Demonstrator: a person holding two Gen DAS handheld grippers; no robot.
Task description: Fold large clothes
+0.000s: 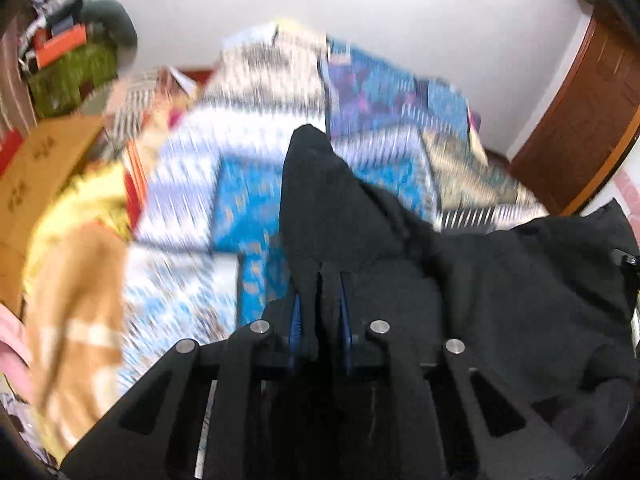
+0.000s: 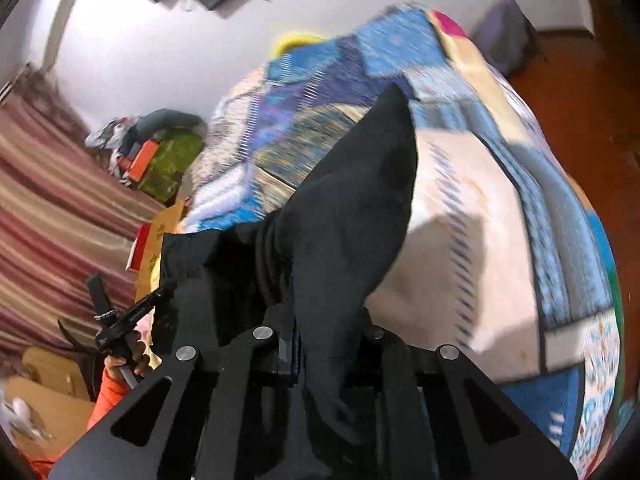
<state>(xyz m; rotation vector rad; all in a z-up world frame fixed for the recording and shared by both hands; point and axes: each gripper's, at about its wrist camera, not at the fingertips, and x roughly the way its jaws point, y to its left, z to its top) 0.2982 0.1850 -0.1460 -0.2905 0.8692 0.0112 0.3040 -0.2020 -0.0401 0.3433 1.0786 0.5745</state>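
Observation:
A large black garment (image 1: 480, 288) hangs over a bed covered by a blue and white patchwork quilt (image 1: 248, 184). My left gripper (image 1: 322, 276) is shut on a raised fold of the black cloth, which stands up in a peak ahead of the fingers. In the right wrist view my right gripper (image 2: 296, 312) is shut on another part of the black garment (image 2: 352, 200), and the cloth drapes over its fingers and hides the tips. The garment spans across to the left gripper (image 2: 116, 320), held by a hand with an orange sleeve (image 2: 110, 392). Both views are motion-blurred.
A yellow and orange blanket (image 1: 76, 280) and a cardboard box (image 1: 44, 160) lie left of the bed. A cluttered pile with a green box (image 1: 68, 76) stands at the back left. A wooden door (image 1: 580, 128) is at the right. A striped curtain (image 2: 48, 208) and red floor (image 2: 580, 92) flank the quilt (image 2: 480, 200).

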